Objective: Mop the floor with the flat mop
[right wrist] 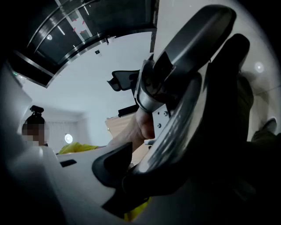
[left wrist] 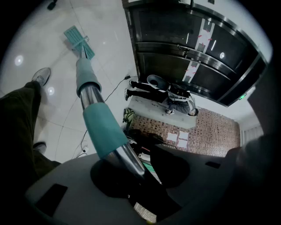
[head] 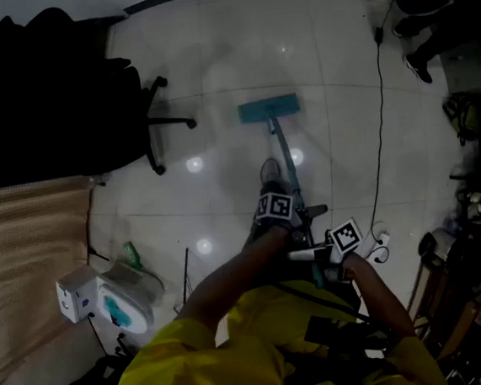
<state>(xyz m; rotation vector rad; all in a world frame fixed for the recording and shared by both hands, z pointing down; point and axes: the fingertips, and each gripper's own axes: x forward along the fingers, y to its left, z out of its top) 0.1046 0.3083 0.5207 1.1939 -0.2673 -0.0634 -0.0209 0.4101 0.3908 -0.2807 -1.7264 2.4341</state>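
The flat mop's teal head (head: 268, 108) lies flat on the pale tiled floor (head: 235, 44), ahead of my feet. Its pole (head: 285, 162) runs back to both grippers. My left gripper (head: 292, 218) is shut on the pole, lower down than the right. In the left gripper view the steel pole with its teal sleeve (left wrist: 102, 132) passes between the jaws of my left gripper (left wrist: 131, 169), and the mop head (left wrist: 78, 41) shows far off. My right gripper (head: 316, 255) is shut on the upper part of the handle (right wrist: 175, 127), which fills the jaws of my right gripper (right wrist: 131, 176).
A black office chair (head: 62, 94) stands at the left, over a tan woven surface (head: 27, 259). A white device (head: 106, 295) and a green bottle (head: 132, 255) sit on the floor at the lower left. A black cable (head: 380, 132) runs down the right side beside dark clutter (head: 474, 241).
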